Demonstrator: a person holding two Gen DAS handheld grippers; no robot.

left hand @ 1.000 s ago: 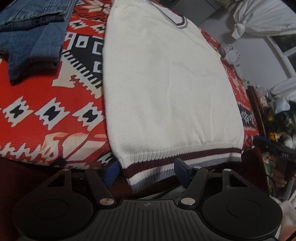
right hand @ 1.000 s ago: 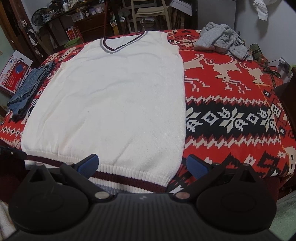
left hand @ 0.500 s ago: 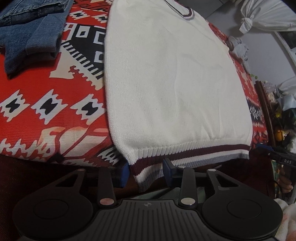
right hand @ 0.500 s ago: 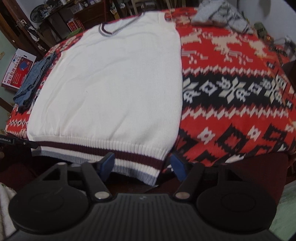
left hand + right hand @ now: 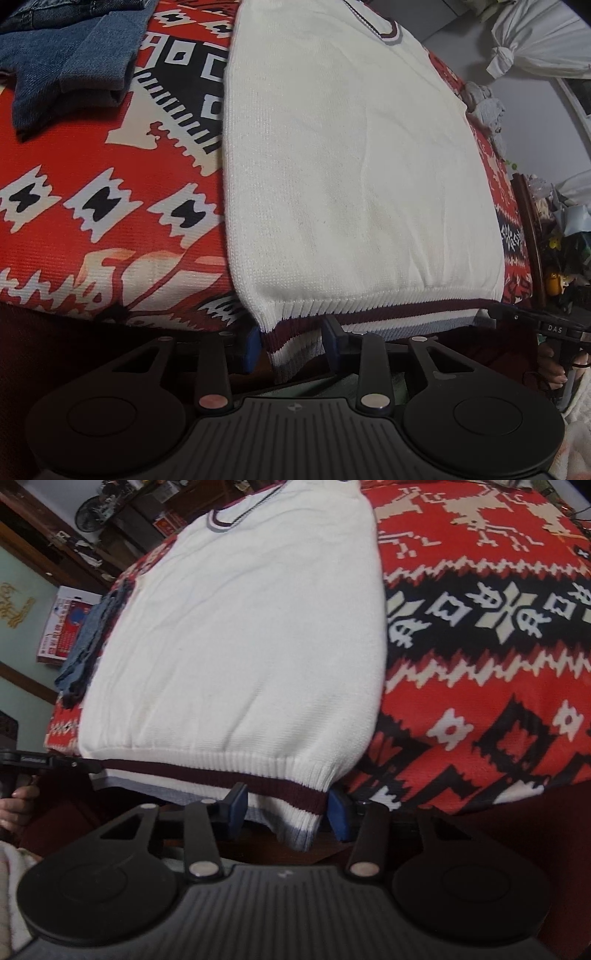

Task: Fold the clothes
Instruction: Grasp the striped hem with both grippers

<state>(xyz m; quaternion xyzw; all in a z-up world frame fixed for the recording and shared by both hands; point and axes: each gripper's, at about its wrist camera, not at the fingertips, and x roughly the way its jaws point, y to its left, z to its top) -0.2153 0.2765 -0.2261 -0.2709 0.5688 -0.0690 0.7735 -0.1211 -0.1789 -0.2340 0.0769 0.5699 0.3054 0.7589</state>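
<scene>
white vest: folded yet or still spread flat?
Spread flat, unfolded. The white vest lies full length on the patterned blanket, V-neck far, striped hem hanging over the near edge.

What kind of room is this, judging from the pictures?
Probably a bedroom at home: a white knit vest lies on a red patterned blanket, folded jeans rest beside it, and cluttered furniture stands behind.

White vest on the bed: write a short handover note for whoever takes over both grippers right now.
Left gripper: jaws part open, astride the vest's left hem corner, not clamped.
Right gripper: the same at the right hem corner.
The vest lies flat, neckline at the far end, on the patterned blanket; its striped hem hangs over the near edge. Jeans lie to its left.
Done: vest spread out.
Left: pinch both corners, then every fold.
</scene>
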